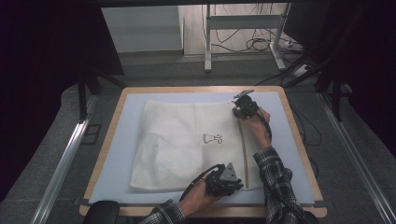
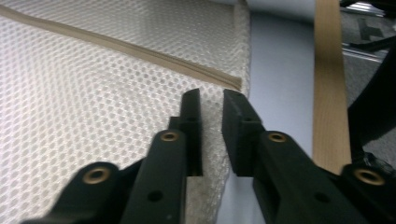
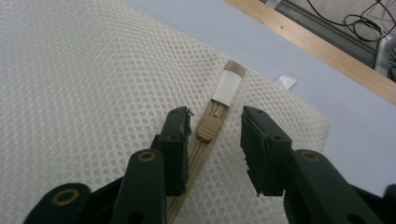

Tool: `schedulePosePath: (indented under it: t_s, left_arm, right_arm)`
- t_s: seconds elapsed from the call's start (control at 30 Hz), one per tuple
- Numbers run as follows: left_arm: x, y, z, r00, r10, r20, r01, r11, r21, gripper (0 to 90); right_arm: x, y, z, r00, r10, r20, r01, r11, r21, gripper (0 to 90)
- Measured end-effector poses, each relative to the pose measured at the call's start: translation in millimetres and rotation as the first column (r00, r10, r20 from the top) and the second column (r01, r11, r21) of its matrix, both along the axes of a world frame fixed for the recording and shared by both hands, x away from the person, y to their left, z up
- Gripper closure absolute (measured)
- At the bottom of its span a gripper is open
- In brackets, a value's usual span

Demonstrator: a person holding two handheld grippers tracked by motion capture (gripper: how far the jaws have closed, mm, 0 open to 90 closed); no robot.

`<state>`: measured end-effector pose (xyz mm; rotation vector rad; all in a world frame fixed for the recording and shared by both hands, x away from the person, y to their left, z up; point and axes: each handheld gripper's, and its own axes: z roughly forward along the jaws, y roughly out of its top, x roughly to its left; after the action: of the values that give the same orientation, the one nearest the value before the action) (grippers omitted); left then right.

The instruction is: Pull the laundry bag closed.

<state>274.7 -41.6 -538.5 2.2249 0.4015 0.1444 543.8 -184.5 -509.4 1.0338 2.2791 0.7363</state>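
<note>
A white mesh bag [image 1: 187, 140] lies flat on the table's blue mat [image 1: 289, 154]; it looks light and floppy (likely to bunch). The right gripper [image 3: 212, 126] is spread around the zip pull [image 3: 208, 127], the obvious handle. The left gripper [image 2: 212, 100], parted, sits over the bag's near edge.

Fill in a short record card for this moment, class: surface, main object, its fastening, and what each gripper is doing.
surface: wooden table covered by a pale blue mat
main object: white mesh bag, lying flat, small dark print at its middle
fastening: beige zipper along the bag's right side; zipper pull at the far end
left gripper: jaws slightly apart over the bag's near edge beside the zipper's end
right gripper: open, jaws either side of the zipper pull
</note>
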Motion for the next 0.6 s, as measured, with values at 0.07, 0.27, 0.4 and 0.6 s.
schedulePosePath:
  t_s: [0.07,0.27,0.4,0.6]
  left_arm:
    - [-1.9,-0.5,0.3,0.9998,0.004,0.022,-0.004,1.0000,0.007,75.9]
    - [-4.0,-1.2,7.0,0.9987,-0.002,0.051,0.001,0.9996,0.029,65.8]
    - [-4.3,0.0,13.9,0.9991,-0.009,0.042,0.008,0.9997,0.022,56.1]
    - [-4.5,5.3,17.3,0.9982,-0.001,0.061,0.001,1.0000,0.004,36.9]
  right_arm:
    - [-1.6,-2.2,-0.6,1.0000,0.001,0.002,-0.001,1.000,0.011,57.3]
    - [-3.1,-7.9,-1.6,0.9999,-0.010,-0.013,0.011,0.999,0.036,50.8]
    - [-6.2,-7.9,1.2,0.9997,-0.005,-0.024,0.006,0.999,0.046,45.8]
    - [-10.9,-5.4,2.6,0.9991,0.009,-0.041,-0.006,0.998,0.056,37.7]
